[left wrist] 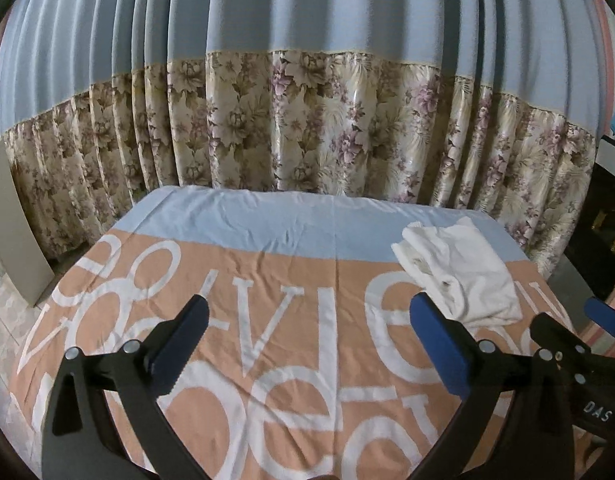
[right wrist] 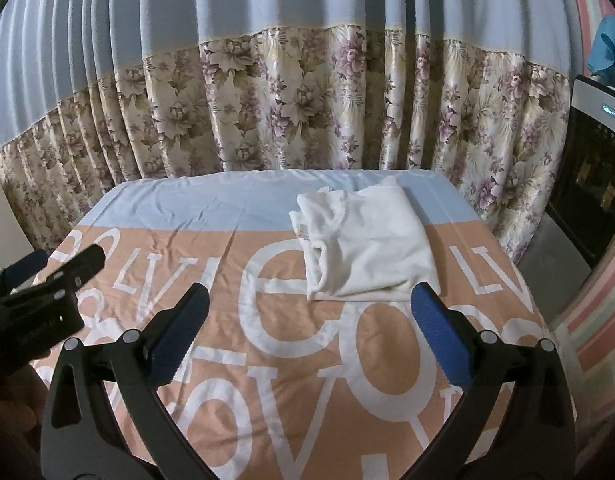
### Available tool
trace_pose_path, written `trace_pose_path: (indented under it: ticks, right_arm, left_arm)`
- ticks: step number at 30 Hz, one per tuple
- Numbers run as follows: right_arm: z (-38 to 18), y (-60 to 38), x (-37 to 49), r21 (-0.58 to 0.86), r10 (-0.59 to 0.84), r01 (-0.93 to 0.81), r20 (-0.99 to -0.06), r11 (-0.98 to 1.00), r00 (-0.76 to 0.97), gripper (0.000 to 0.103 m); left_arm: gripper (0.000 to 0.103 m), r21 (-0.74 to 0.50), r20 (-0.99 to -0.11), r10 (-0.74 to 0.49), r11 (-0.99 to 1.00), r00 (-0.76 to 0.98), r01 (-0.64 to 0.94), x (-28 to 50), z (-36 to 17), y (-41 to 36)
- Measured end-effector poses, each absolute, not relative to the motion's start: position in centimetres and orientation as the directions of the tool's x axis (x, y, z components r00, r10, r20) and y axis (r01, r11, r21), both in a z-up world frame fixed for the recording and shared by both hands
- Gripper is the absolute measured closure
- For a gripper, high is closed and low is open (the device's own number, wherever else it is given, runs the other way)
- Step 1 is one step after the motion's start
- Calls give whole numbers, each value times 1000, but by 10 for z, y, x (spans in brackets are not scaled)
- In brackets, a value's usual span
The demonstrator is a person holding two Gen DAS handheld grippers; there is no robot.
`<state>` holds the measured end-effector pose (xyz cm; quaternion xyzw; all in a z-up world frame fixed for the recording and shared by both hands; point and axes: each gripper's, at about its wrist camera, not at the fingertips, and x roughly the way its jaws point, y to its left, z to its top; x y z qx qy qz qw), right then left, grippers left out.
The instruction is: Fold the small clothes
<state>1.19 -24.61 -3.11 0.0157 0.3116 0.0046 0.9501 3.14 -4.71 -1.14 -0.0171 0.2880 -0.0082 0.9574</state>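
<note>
A folded white garment (left wrist: 461, 270) (right wrist: 363, 240) lies on the far right part of the bed. My left gripper (left wrist: 307, 336) hovers open over the middle of the bed, the garment just beyond its right finger. My right gripper (right wrist: 309, 328) is open too, with the garment just ahead of it, near its right fingertip. Neither holds anything. In the right wrist view the left gripper (right wrist: 57, 268) shows at the left edge; in the left wrist view the right gripper's blue fingertip (left wrist: 605, 314) shows at the right edge.
The bed carries an orange and light-blue sheet (left wrist: 235, 280) (right wrist: 187, 216) with large white letters. A blue and floral curtain (left wrist: 307, 120) (right wrist: 307, 100) hangs close behind it. A dark appliance (right wrist: 595, 184) stands to the right, a beige panel (left wrist: 15, 232) to the left.
</note>
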Motion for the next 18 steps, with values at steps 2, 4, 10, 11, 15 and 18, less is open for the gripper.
trace_pose_path:
  ticks: [2, 4, 10, 11, 15, 18]
  right_arm:
    - [-29, -244, 8, 25, 15, 0, -586, 1000, 810, 3]
    - [-28, -244, 5, 22, 4, 11, -584, 1000, 812, 3]
    - [-27, -247, -2, 26, 1, 17, -580, 1000, 815, 3]
    - [-26, -247, -3, 27, 4, 15, -580, 1000, 815, 3]
    - [-27, -248, -5, 38, 13, 11, -580, 999, 814, 3]
    - [-27, -248, -7, 35, 9, 14, -582, 999, 813, 3]
  left_arm:
    - [2, -35, -556, -28, 999, 830, 10, 25, -10, -49]
    - [2, -29, -557, -22, 1000, 830, 8, 22, -10, -51]
    - [2, -16, -502, -10, 1000, 865, 2, 12, -8, -50]
    - [2, 2, -497, 6, 1000, 868, -5, 12, -8, -51]
    - [2, 20, -510, 9, 1000, 860, 1, 12, -10, -53]
    - [2, -14, -522, -10, 1000, 853, 3, 11, -11, -49]
